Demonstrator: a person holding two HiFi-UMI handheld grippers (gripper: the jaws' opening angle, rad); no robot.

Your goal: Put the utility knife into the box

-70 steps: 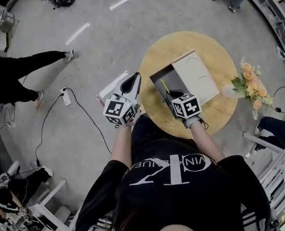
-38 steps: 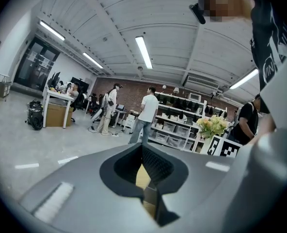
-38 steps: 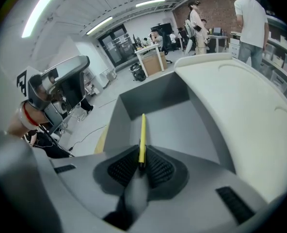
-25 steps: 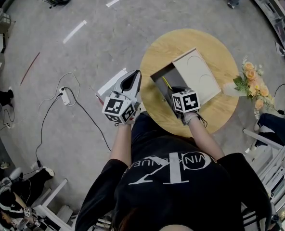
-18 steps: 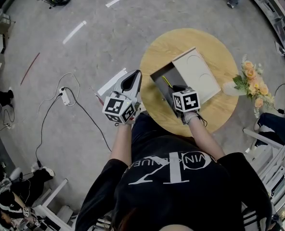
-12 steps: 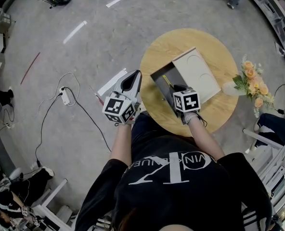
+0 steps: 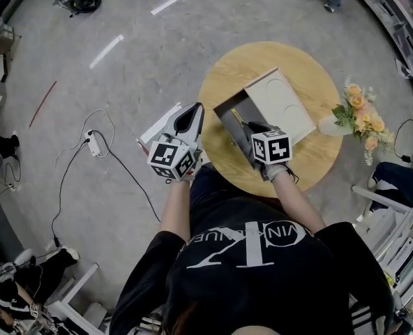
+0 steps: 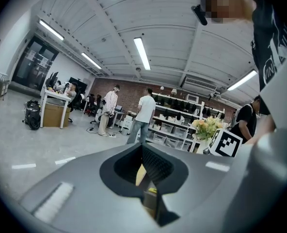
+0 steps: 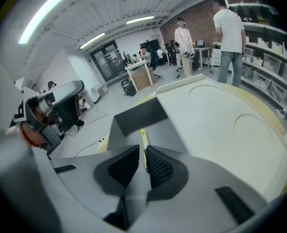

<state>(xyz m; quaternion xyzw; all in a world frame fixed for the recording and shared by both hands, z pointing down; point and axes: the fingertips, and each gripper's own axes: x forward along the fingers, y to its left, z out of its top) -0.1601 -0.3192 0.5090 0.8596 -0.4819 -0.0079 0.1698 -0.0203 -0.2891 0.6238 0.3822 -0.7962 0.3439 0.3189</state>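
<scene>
Utility knife [image 9: 143, 139] dead ahead in the right gripper view: a thin yellow strip, pinched by its tail between the near-closed jaws of your right gripper [image 9: 141, 150]. Its nose points to 12 o'clock inside the grey box [image 9: 134, 116], with the pale lid [image 9: 216, 125] off at 2 o'clock. My call: sink it flat to the floor, clear of both walls, then part the jaws gently so it doesn't bounce. Head view now: the box sits mid-table [image 7: 311, 160], right gripper at 6 o'clock of it, flowers [image 7: 358, 110] at 3, left gripper [image 7: 190, 115] off the rim at 9. Your shirt [image 7: 248, 257] print reads only in part, and the box shows no lettering. Left gripper view: jaws together, nothing held.
</scene>
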